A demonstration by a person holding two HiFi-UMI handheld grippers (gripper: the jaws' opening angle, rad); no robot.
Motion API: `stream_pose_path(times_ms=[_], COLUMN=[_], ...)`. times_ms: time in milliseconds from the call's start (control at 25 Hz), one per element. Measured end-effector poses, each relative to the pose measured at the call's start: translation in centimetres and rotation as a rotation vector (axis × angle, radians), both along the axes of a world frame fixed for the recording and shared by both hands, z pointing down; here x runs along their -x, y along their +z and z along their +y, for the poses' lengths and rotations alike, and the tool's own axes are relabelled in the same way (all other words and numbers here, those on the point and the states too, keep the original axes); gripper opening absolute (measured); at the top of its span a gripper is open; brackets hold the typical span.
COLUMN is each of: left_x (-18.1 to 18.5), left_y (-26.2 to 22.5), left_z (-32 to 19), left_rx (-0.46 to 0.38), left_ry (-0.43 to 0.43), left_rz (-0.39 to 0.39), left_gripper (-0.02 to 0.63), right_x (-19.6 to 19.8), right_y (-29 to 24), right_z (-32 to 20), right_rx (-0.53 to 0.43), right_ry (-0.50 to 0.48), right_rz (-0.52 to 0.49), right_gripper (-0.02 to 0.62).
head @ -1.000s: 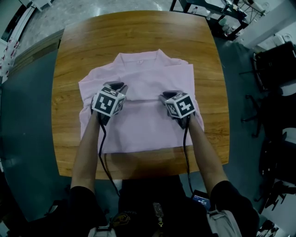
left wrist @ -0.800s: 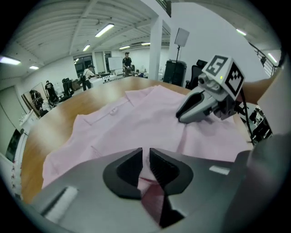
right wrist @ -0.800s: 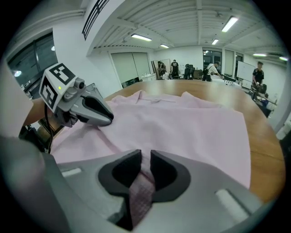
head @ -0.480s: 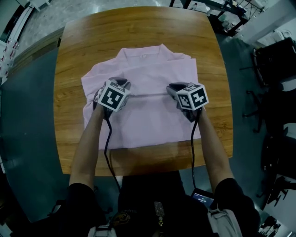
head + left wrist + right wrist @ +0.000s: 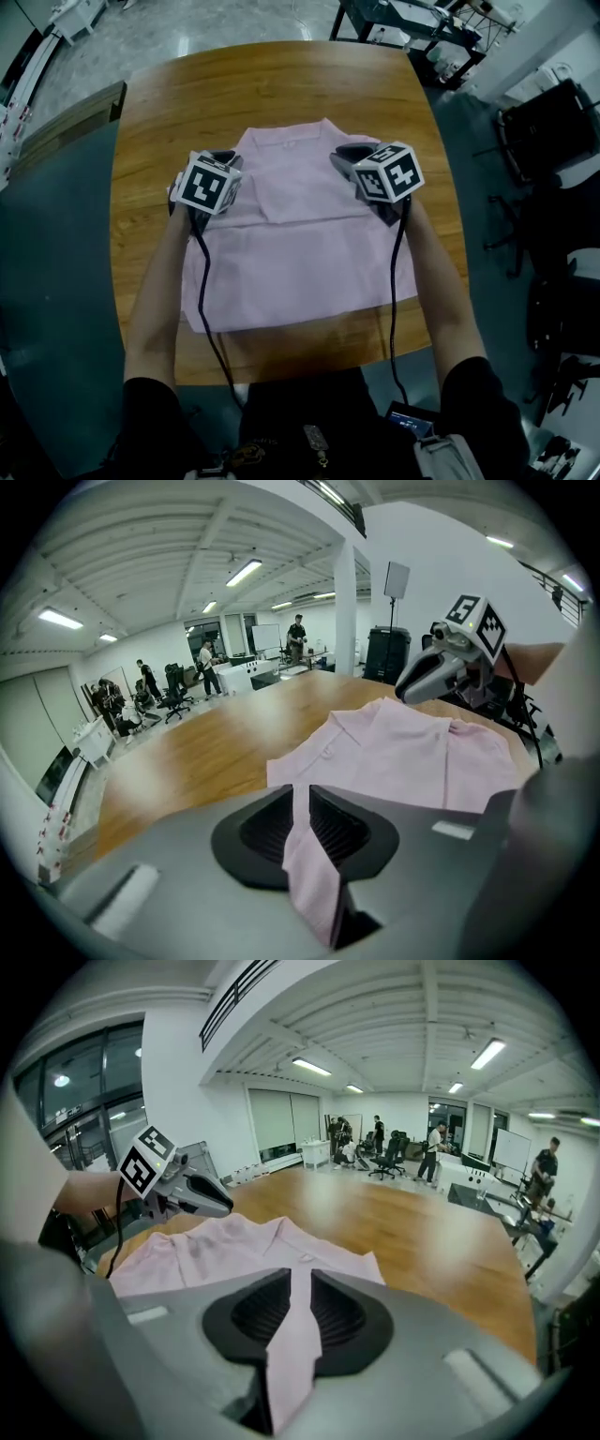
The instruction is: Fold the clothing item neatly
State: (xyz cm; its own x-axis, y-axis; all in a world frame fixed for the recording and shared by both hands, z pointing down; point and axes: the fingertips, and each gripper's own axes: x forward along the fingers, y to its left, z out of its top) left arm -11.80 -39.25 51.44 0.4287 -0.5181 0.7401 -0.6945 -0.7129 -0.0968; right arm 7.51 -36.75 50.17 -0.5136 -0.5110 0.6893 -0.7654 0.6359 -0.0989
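With the left gripper (image 5: 302,825) and right gripper (image 5: 300,1314) each clamped on a thin shirt (image 5: 300,258) edge above the middle of the table (image 5: 281,84), uneven pulling could slip the cloth free or skew the fold.

Pretty plain wooden table (image 5: 272,84) with rounded corners; a pink shirt (image 5: 300,267) lies on it, collar toward the far edge, hem close to the near edge; wood shows all around it.
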Motion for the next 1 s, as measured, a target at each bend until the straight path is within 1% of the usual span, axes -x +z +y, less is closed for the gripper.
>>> stream_pose_path(times_ms=[80,200,280,320,400,560,680,720,760,800,840,920,1000], left_x=[-0.1,-0.5,-0.7,-0.7,-0.9,-0.9,-0.8,-0.8,-0.8,-0.7,-0.6,-0.4,-0.1], left_y=[1.1,3.3,4.6,5.2,6.5,8.9,9.7,9.7,9.8,9.7,9.4,8.3,6.6], left_z=[-1.6,-3.7,-5.1,-5.7,-6.4,-7.2,-7.6,-7.6,-7.4,-7.2,-7.0,-6.4,-5.8], left_rx=[0.02,0.059,0.074,0.084,0.116,0.177,0.224,0.244,0.26,0.269,0.267,0.234,0.185], left_ry=[0.0,-0.017,-0.028,-0.035,-0.044,-0.053,-0.084,-0.092,-0.097,-0.101,-0.107,-0.11,-0.107], left_rz=[-0.03,-0.065,-0.084,-0.085,-0.079,-0.097,-0.045,-0.027,-0.015,-0.008,-0.004,0.006,0.013], left_gripper=[0.085,0.109,0.123,0.134,0.164,0.188,0.195,0.195,0.186,0.148,0.095,0.056,0.051], right_x=[-0.6,-2.2,-3.0,-3.2,-3.6,-3.7,-3.5,-3.5,-3.5,-3.4,-3.3,-3.0,-2.8], right_y=[0.4,2.0,3.4,4.1,5.7,8.1,9.7,10.2,10.5,10.6,10.5,9.2,7.1], right_z=[-2.3,-5.6,-7.5,-8.3,-9.7,-11.1,-11.0,-10.8,-10.5,-10.2,-9.9,-9.5,-8.9], right_rx=[0.002,0.022,0.032,0.035,0.041,0.096,0.148,0.165,0.178,0.183,0.177,0.14,0.084], right_ry=[-0.025,-0.053,-0.055,-0.053,-0.054,-0.093,-0.114,-0.124,-0.14,-0.156,-0.168,-0.179,-0.176], right_rz=[0.019,0.041,0.049,0.055,0.072,0.076,0.074,0.078,0.082,0.084,0.078,0.054,0.03], right_gripper=[0.075,0.086,0.101,0.124,0.194,0.202,0.201,0.18,0.116,0.07,0.035,0.026,0.026])
